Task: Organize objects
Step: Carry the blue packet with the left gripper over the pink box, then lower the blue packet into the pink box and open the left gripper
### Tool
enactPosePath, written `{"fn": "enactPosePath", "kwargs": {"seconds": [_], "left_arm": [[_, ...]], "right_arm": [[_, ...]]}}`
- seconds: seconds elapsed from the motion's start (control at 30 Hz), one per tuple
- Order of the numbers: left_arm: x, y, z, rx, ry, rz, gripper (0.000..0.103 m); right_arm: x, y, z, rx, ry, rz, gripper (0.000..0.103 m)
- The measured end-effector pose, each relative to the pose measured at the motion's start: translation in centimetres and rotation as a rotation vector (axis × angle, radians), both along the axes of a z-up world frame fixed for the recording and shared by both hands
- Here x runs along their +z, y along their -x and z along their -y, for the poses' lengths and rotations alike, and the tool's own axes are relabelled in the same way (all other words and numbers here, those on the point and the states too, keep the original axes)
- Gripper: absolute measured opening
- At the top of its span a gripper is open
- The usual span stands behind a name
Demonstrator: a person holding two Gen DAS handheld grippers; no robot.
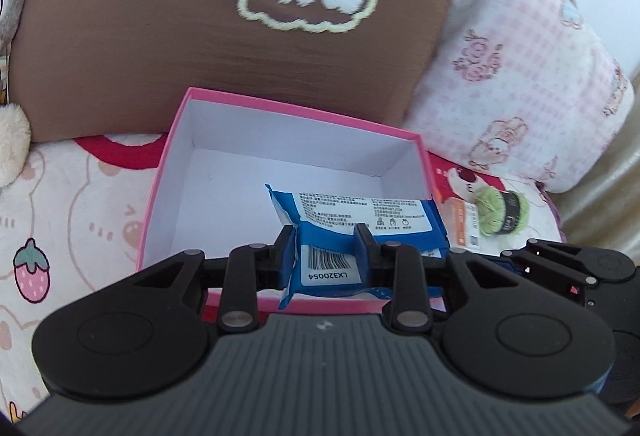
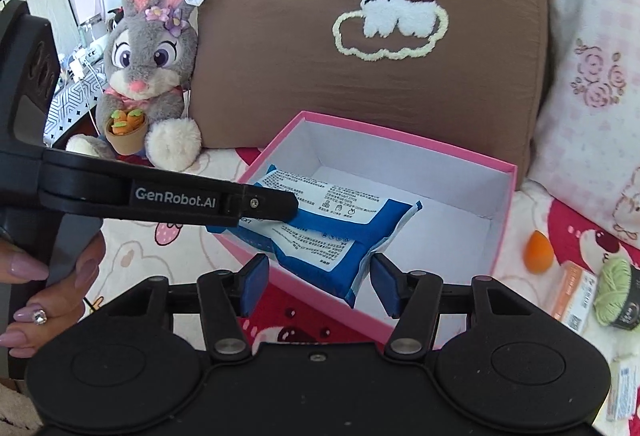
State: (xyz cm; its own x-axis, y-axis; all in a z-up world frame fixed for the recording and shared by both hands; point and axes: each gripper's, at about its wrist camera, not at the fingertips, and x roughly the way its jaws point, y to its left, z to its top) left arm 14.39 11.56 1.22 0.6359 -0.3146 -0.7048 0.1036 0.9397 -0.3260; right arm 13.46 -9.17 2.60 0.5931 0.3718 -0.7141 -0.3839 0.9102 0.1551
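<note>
A pink open box (image 1: 292, 107) with a white inside stands on the bed; it also shows in the right wrist view (image 2: 404, 129). My left gripper (image 1: 326, 250) is shut on a blue packet (image 1: 352, 211) with a white label and holds it over the box's near edge. In the right wrist view the left gripper (image 2: 276, 205) reaches in from the left with that packet (image 2: 336, 211). A second blue packet (image 2: 320, 256) lies under it across the box's front rim. My right gripper (image 2: 318, 286) is open, its pads either side of this packet's near end.
A brown pillow (image 2: 360, 83) and a pink pillow (image 2: 592, 83) stand behind the box. A plush rabbit (image 2: 148, 63) sits at the left. A green yarn ball (image 2: 618, 288), an orange sponge (image 2: 538, 252) and small packets (image 2: 572, 296) lie to the box's right.
</note>
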Motion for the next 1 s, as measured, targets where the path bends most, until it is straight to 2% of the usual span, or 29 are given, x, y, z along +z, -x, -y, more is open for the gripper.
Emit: {"fn": "enactPosePath", "kwargs": {"seconds": [0.23,0.5,0.67,0.87,1.0], "left_arm": [[-3.9,-3.0,-1.7,0.039,-0.017,-0.049,0.029],[-6.7,-5.5,-2.6,0.052,-0.065,-0.077,0.029],[-7.8,-6.2,-2.6,0.045,-0.104,-0.084,0.029],[-8.9,-7.1,-1.8,0.022,-0.19,-0.072,0.028],[-9.4,-7.6,-1.7,0.032,-0.2,-0.089,0.026]], "right_arm": [[-4.1,-3.9,-1.1,0.032,-0.008,-0.045,0.061],[-7.4,-7.8,-1.9,0.065,-0.021,-0.112,0.061],[-9.1,-9.2,-2.2,0.066,-0.035,-0.183,0.062],[-10.5,-10.5,-2.1,0.023,-0.073,-0.255,0.062],[-11.4,-11.2,-1.9,-0.013,-0.099,-0.288,0.062]]}}
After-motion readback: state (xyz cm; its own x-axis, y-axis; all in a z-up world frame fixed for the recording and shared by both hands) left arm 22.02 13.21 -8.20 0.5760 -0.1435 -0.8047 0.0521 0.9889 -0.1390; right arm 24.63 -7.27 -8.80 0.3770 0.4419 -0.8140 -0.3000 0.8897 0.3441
